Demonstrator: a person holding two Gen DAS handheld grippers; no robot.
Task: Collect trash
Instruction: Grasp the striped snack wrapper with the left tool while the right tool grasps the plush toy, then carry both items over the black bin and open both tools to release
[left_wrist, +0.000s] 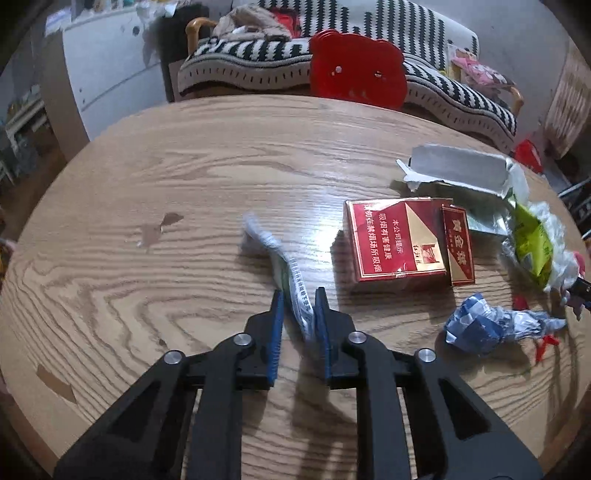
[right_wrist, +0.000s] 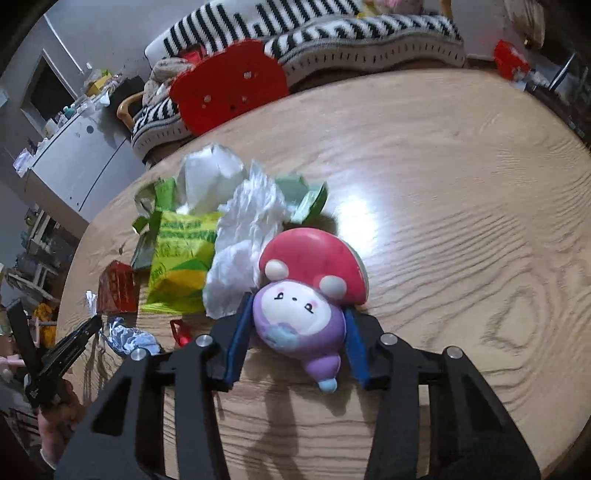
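wrapper (left_wrist: 291, 280) pinched in left hand-held gripper (left_wrist: 298, 308); only the right view shows right hand-held gripper (right_wrist: 295, 325) clasping toy (right_wrist: 306, 295).

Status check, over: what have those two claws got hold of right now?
Left gripper shut on white wrapper. Right gripper around mushroom toy. Trash pile beside toy.

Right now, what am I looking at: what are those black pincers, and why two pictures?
No robot: a person holds two hand-held grippers, each with a camera looking along its fingers. The left gripper is shut on a thin white printed wrapper over the round wooden table. The right gripper straddles a soft purple toy with a red mushroom cap, its pads at the toy's sides. Nearby lie a red cigarette pack, a yellow-green snack bag and crumpled white tissue.
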